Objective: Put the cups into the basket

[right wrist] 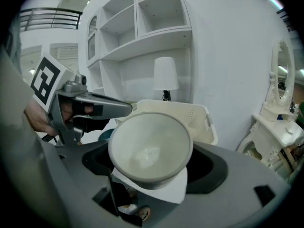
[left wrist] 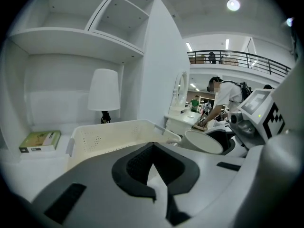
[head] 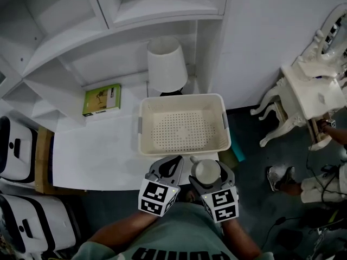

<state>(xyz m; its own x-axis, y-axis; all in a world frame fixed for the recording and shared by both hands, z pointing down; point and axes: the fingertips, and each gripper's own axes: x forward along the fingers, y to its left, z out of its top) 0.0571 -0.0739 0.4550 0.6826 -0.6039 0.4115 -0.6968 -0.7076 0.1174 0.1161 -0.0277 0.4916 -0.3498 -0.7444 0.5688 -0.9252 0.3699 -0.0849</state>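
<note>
Right gripper has the cup. The jaws are clamped on its sides and the white bowl sits snug between them, its mouth open to the gripper's camera. The cup hangs just short of the basket's near wall, on the person's side and not yet over the rim.

Left gripper is alongside, just left of the cup and also at the basket's near wall. Its jaws are closed together, the dark pads meeting with nothing between them. The two grippers ride almost shoulder to shoulder, marker cubes toward the person.

The basket is cream and rectangular, with a perforated floor in plain sight. It sits on the white table, its right side at the table's right edge. Directly behind the basket stands a lamp with a white shade, tucked under the shelves. To the basket's left and a little farther back, a green book lies flat on the table.

Well off to the basket's right is a white vanity with curved legs, and a person's leg and shoe show on the dark floor near it.
</note>
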